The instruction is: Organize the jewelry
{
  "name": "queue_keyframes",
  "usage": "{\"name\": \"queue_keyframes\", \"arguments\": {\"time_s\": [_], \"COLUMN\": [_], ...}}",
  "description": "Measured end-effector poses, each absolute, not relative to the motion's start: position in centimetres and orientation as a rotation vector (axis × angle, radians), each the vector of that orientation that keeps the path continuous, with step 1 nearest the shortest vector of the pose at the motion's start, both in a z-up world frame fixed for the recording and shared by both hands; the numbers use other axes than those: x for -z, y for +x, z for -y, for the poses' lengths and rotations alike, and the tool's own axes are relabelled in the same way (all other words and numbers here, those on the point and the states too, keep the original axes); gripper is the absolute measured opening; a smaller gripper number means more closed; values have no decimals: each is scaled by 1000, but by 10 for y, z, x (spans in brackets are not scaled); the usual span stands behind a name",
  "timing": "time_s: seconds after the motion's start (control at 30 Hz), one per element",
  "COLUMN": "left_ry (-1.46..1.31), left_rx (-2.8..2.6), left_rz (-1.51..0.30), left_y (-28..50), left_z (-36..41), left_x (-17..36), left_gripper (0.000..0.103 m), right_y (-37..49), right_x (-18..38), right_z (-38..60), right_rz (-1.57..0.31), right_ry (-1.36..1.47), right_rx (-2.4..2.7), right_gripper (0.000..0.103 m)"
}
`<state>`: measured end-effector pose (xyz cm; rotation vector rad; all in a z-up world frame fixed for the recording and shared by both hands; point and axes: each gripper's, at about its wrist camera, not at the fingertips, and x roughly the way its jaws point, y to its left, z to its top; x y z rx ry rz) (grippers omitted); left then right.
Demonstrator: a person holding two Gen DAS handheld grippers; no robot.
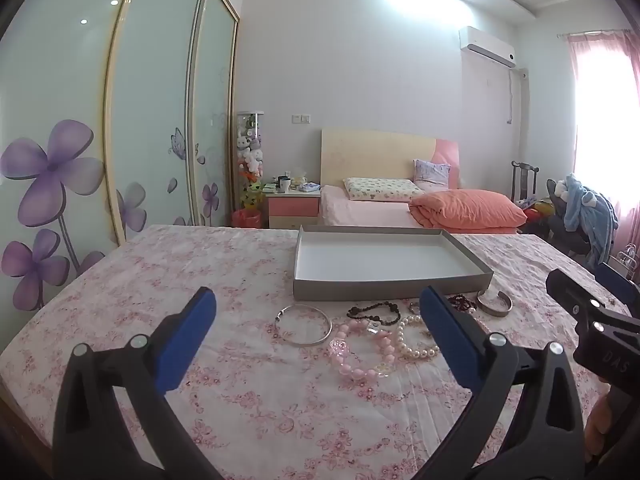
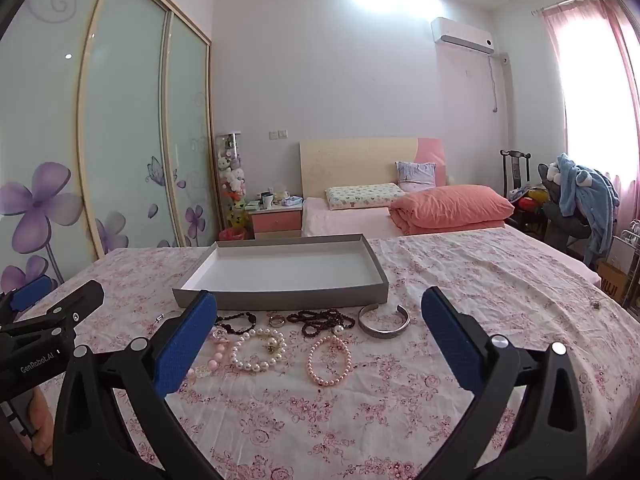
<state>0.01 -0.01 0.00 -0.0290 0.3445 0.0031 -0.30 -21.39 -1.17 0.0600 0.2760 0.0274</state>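
Note:
An empty grey tray (image 1: 392,286) (image 2: 280,300) with a white inside sits on the floral cloth. Jewelry lies in front of it: a thin silver bangle (image 1: 305,325), a pink bead bracelet (image 1: 362,354), a white pearl bracelet (image 2: 258,349), a pink pearl bracelet (image 2: 329,362), dark bead strands (image 2: 326,320), a ring (image 2: 276,321) and a wide silver cuff (image 2: 384,322). My left gripper (image 1: 318,336) is open above the bangle and the pink beads. My right gripper (image 2: 320,340) is open above the pearl bracelets. Both are empty.
The cloth-covered table (image 2: 500,300) fills the foreground. Behind it stand a bed (image 1: 400,208) with pillows, a pink nightstand (image 1: 294,210), a flowered sliding wardrobe (image 1: 120,140) on the left and a chair with a blue garment (image 2: 580,200) on the right.

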Motion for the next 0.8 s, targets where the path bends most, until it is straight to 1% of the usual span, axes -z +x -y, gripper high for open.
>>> {"name": "queue_keyframes", "arguments": {"time_s": [0.8], "left_ry": [-23], "left_rx": [-3], "left_rz": [-345], "left_y": [0], "left_z": [1], "left_x": [0], "left_gripper": [99], "right_y": [-2], "right_x": [13], "right_z": [214], "right_rz": [-281], "right_ry": [67], "right_rx": [-26], "right_gripper": [101]}}
